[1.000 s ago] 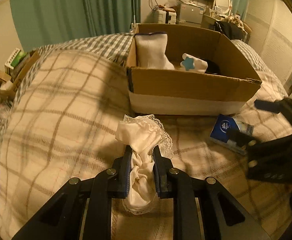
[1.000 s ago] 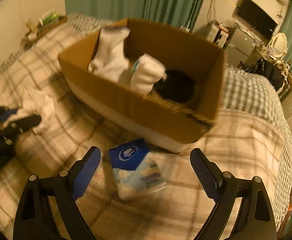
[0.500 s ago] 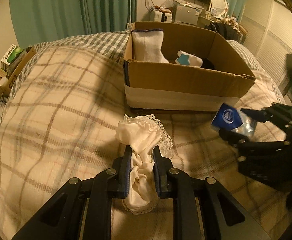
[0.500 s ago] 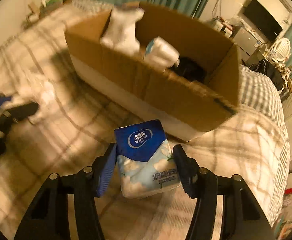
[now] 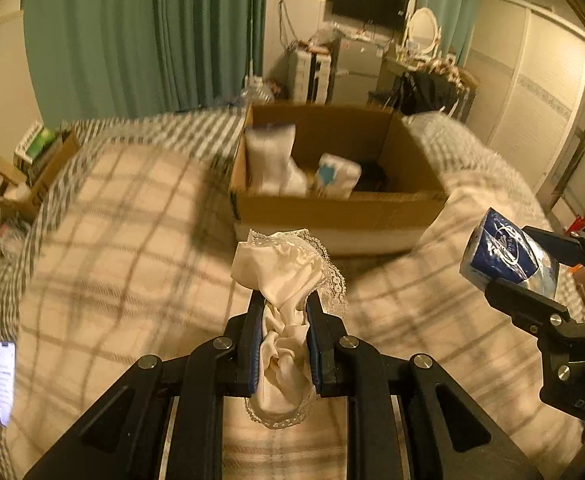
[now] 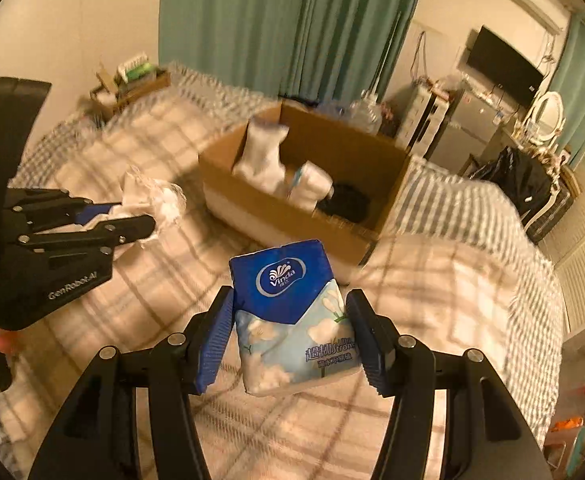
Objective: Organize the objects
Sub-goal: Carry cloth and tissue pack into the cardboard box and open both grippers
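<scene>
My left gripper [image 5: 282, 304] is shut on a cream lace-trimmed cloth [image 5: 280, 268] and holds it above the plaid bed, short of the open cardboard box [image 5: 332, 212]. My right gripper [image 6: 290, 312] is shut on a blue-and-white tissue pack [image 6: 288, 312], lifted off the bed; the pack also shows at the right of the left wrist view [image 5: 504, 252]. The box [image 6: 284, 216] holds white socks [image 5: 272, 164], a white item with a blue star [image 5: 336, 176] and something black [image 6: 346, 204]. The left gripper with its cloth appears in the right wrist view [image 6: 132, 220].
A plaid blanket [image 5: 112, 240] covers the bed. A small crate of items [image 5: 36, 156] sits at the bed's far left. A lit phone [image 5: 4, 380] lies at the left edge. Furniture, a TV and a mirror stand behind the box.
My right gripper closed on the tissue pack and lifted it off the bed. Both grippers rose; the left one still holds the cloth.
</scene>
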